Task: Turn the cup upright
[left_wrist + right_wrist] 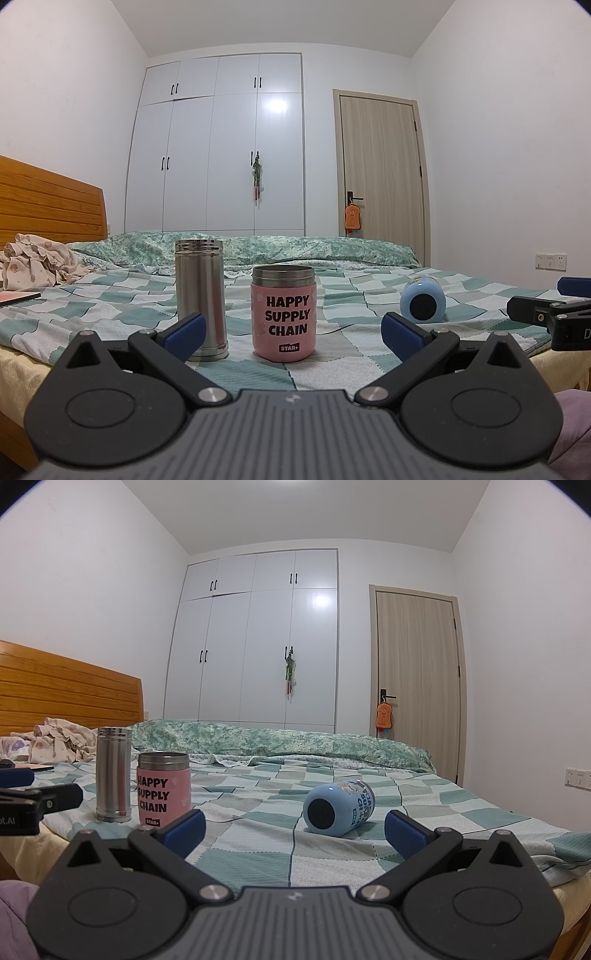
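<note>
A light blue cup lies on its side on the checked bedsheet, its dark base facing me; it also shows in the left wrist view at the right. A pink cup marked "HAPPY SUPPLY CHAIN" stands upright, and a steel flask stands upright to its left. My left gripper is open and empty, just in front of the pink cup. My right gripper is open and empty, a little short of the blue cup.
The bed has a green-and-white checked sheet and a rolled green quilt at the back. Crumpled clothes lie by the wooden headboard. A white wardrobe and a door stand behind.
</note>
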